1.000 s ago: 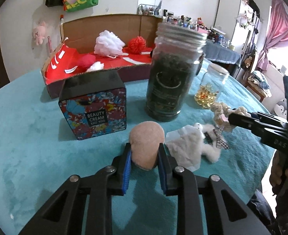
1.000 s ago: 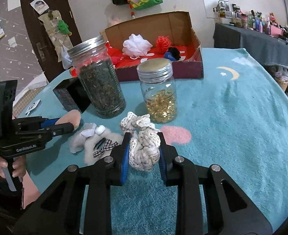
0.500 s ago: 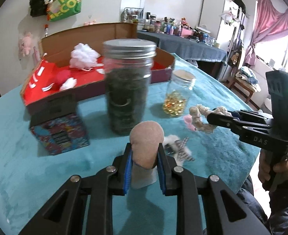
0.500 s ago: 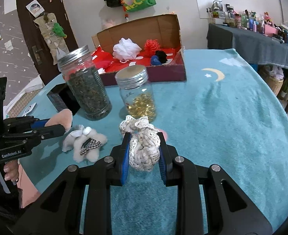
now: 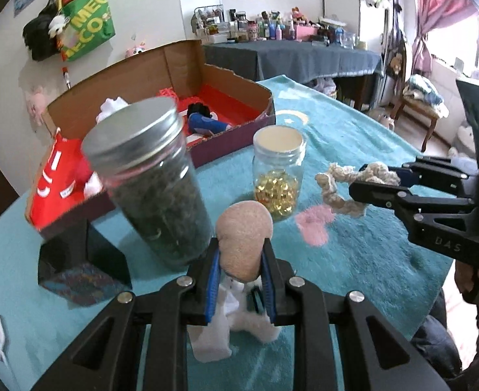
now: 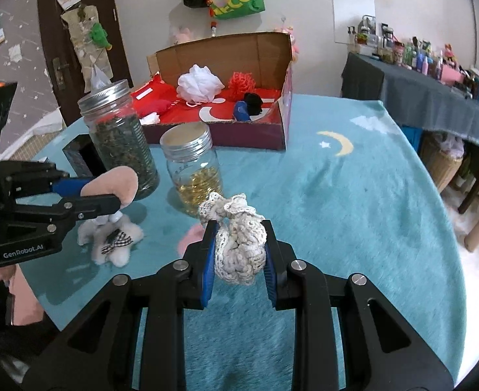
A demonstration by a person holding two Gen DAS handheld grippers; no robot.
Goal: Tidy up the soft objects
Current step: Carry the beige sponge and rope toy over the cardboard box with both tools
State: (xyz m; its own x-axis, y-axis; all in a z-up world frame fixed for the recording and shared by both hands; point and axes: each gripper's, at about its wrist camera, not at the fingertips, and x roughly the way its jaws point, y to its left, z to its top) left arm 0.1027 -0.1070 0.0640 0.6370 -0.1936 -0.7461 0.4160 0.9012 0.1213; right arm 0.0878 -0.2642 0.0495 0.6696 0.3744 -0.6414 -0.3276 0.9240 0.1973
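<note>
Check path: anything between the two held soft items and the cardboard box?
Yes. The tall dark jar and the jar of gold capsules stand upright between both loads and the cardboard box; carry over or around them.

Left gripper point(image 5: 241, 272), clamped on the pink plush piece point(image 5: 243, 239), has lifted off the teal tablecloth point(image 5: 363, 254) and swung toward 3 o'clock. White teddy with the checked bow point(image 6: 110, 241), a second ago at 3 o'clock of it, now lies beneath its fingers. Tea-leaf jar point(image 5: 151, 182) has slid from 12 to 10 o'clock in its view.

Right gripper point(image 6: 237, 257), clamped on the cream crochet bundle point(image 6: 239, 247), has risen slightly. Cardboard box point(image 6: 268, 65) sits further off.
</note>
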